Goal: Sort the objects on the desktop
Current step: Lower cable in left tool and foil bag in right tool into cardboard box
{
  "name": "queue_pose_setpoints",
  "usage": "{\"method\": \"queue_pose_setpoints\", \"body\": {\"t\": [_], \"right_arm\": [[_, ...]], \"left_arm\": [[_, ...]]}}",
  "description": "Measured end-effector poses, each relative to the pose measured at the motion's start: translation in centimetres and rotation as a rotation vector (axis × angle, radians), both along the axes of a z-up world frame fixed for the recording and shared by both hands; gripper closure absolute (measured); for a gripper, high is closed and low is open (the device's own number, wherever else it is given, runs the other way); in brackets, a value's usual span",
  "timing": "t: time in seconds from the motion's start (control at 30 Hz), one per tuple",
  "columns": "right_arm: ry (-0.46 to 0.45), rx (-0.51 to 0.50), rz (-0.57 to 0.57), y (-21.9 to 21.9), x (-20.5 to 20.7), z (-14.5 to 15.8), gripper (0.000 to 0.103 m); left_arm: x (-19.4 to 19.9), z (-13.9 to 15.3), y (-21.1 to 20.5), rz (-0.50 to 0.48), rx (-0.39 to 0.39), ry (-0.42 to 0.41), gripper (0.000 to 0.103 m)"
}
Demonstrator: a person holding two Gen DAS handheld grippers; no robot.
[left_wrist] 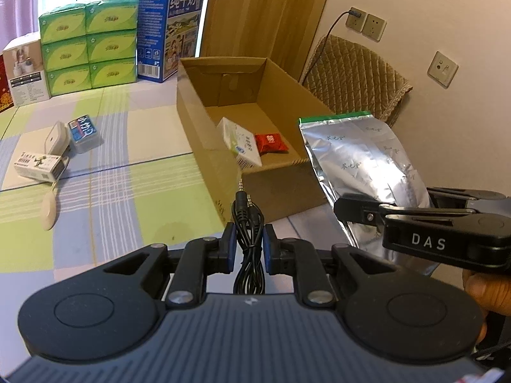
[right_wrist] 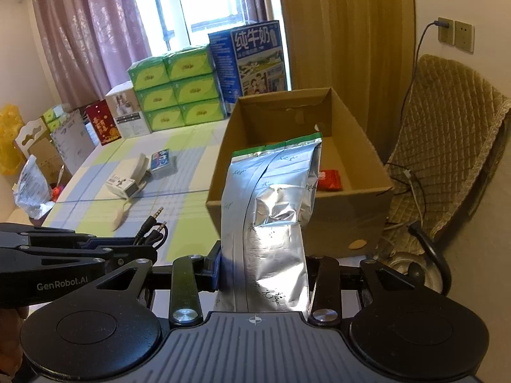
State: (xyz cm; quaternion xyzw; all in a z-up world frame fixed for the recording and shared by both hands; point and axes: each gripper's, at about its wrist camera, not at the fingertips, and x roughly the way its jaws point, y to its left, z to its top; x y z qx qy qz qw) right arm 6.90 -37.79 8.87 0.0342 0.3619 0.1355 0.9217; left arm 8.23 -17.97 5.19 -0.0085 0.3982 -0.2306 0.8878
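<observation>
1. The left gripper (left_wrist: 249, 242) squeezed a black cable (left_wrist: 248, 223) between its blue pads (left_wrist: 232, 249). The plugs stuck up past the fingertips.
2. The right gripper (right_wrist: 262, 271) squeezed a silver bag (right_wrist: 271, 210) and held it up. The bag's green top edge was in front of the box.
3. The box (left_wrist: 274, 76) was brown and open. It stood on the table (left_wrist: 127, 172) just past both grippers.
4. Inside the box lay a white pack (left_wrist: 242, 143) and a red pack (left_wrist: 270, 143), touching each other.
5. Far to the left on the table lay a blue tin (left_wrist: 83, 131), a white case (left_wrist: 57, 137) and a small carton (left_wrist: 38, 166), all close together.
6. A white round thing (left_wrist: 48, 210) on a cord lay near them.
7. At the back stood green tissue packs (left_wrist: 89, 44) and a blue milk box (left_wrist: 169, 28).
8. A chair (right_wrist: 447, 146) stood to the right of the box.
</observation>
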Motion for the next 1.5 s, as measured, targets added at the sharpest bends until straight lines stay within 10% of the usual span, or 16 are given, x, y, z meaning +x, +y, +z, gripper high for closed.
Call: {"method": "queue_pose_setpoints", "body": {"t": [1.5], "right_arm": [[-0.048, -0.052, -0.005, -4.1, 9.6, 5.1, 0.066]], "left_arm": [[10.6, 3.5, -6.0, -0.034, -0.062, -0.008, 0.090]]}}
